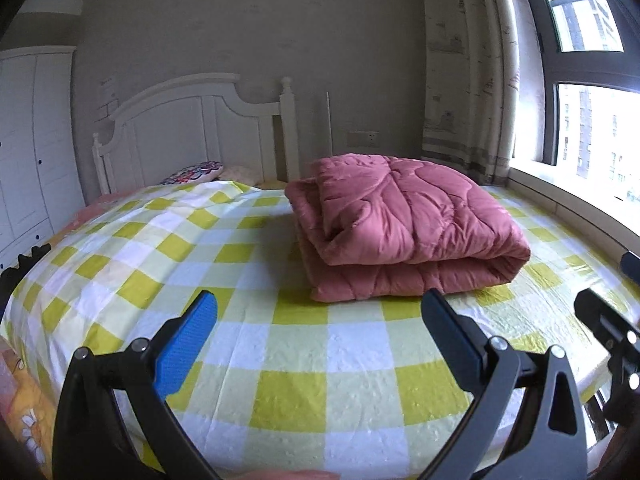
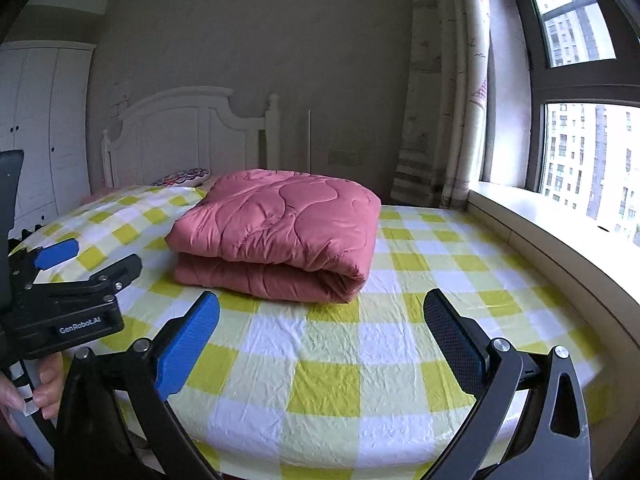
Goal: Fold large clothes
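From the left wrist view, the left gripper hangs over the near part of the bed with its jaws wide apart and nothing between them. The pink quilt lies ahead and slightly right, on the checked sheet, already doubled into a thick bundle whose rounded fold faces the window. The fold looks finished or nearly so, so the step in hand is probably tidying. The top layer sits a little askew near its left edge (puffy filling tends to spring back), so a good touch would be pressing there, not pinching.

From the right wrist view, the right gripper is likewise spread open and empty, short of the quilt. The left gripper shows at the left edge, also clear of the fabric. Any squaring should bring both tools in evenly from the near edge.
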Demonstrator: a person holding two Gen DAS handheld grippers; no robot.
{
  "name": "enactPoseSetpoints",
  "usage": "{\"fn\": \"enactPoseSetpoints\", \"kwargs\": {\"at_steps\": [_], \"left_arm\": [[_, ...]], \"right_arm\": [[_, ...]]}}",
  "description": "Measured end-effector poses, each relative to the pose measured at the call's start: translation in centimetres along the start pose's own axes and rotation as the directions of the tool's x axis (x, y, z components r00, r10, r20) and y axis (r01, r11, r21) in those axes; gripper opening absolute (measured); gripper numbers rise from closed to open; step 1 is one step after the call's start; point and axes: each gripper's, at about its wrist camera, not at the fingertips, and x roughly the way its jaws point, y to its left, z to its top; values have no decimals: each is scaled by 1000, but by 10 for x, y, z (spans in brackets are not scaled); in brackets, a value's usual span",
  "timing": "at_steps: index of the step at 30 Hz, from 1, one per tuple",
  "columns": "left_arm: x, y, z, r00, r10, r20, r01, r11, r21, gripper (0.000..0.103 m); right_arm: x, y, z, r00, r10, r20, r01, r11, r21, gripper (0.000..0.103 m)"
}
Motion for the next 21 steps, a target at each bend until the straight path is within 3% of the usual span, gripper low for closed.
{"fn": "enactPoseSetpoints", "kwargs": {"at_steps": [21], "left_arm": [[-4, 6, -2, 1000, 10, 23, -10, 1000, 3, 101]], "right_arm": [[1, -2, -3, 1000, 16, -5, -16, 999, 32, 98]]}}
